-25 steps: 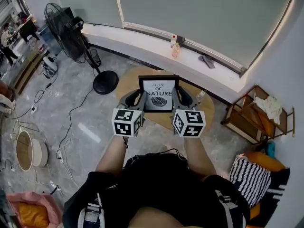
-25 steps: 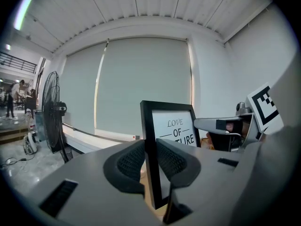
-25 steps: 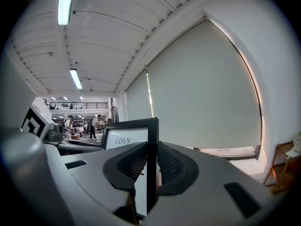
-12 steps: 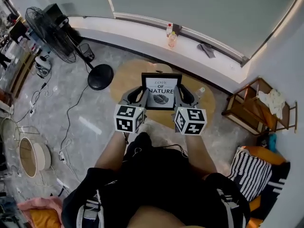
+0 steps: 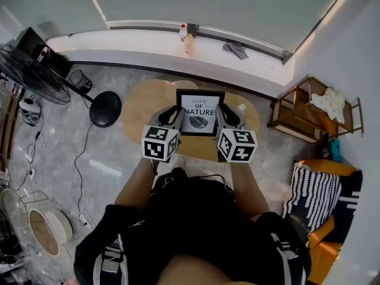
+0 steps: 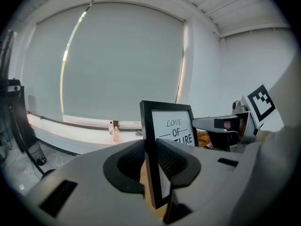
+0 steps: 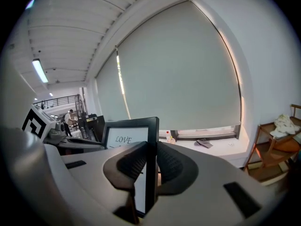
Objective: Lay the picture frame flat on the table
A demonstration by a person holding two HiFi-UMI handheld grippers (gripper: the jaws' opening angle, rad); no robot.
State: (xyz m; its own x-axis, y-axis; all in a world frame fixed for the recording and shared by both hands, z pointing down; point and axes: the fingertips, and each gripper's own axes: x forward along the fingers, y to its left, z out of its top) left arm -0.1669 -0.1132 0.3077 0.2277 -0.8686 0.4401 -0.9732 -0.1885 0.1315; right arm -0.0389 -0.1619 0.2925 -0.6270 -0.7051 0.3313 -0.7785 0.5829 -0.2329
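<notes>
Clamping opposite side edges of the picture frame [image 5: 200, 113], the left gripper [image 6: 150, 157] and right gripper [image 7: 149, 163] each have their jaws closed tight on its black border. The frame stays upright above the round table [image 5: 142, 104], much as a second ago, so tipping it flat seems not yet begun.

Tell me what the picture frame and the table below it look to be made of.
Picture frame: black border, smooth and matt, wood or plastic, cannot tell which; white printed sheet inside, likely paper. Table: light tan top, even and matt, probably wood or veneer; grain too small to see.
</notes>
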